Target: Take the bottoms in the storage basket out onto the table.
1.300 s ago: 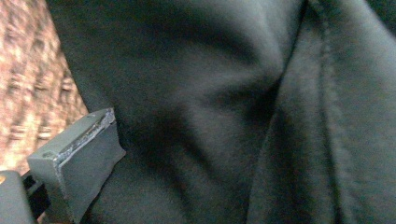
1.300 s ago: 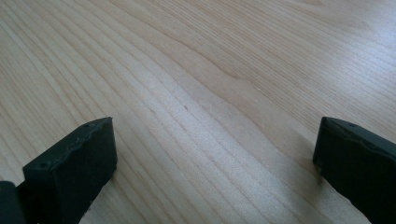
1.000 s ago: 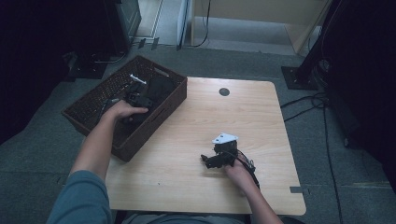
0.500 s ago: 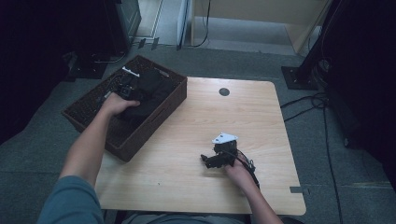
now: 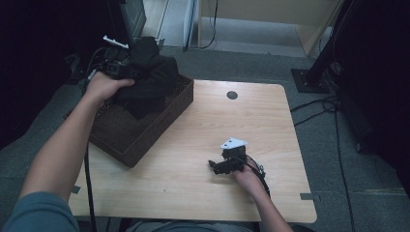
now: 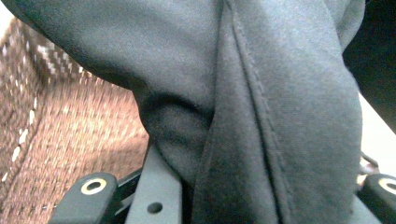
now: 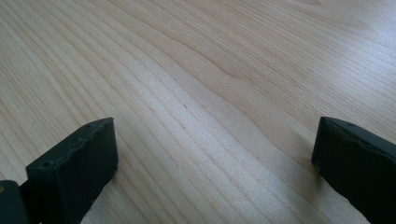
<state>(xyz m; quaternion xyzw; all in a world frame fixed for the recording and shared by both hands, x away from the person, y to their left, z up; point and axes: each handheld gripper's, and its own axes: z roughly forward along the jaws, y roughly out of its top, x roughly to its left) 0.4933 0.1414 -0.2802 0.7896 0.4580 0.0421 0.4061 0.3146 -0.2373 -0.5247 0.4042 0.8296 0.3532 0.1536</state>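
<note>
dark grey cloth (image 6: 261,93) bunched between the jaws – seam running down it – brown woven basket (image 6: 60,140) behind.

Readable text: none was found in any of the three views.
Labels and brands: none could be read on the black garment (image 5: 147,72), on the woven basket (image 5: 140,135) beneath it, or on the wooden table (image 5: 203,193).
Numbers: none were seen.
Signs: none were made out; the dark round mark (image 5: 232,95) on the table, well beyond the basket's far corner, carried no legible character.
Garment close up: plain fabric and a stitched seam were shown in the left gripper view (image 6: 261,116), with no tag or print.
Table close up: bare wood grain was shown in the right gripper view (image 7: 210,93), with no marking.
</note>
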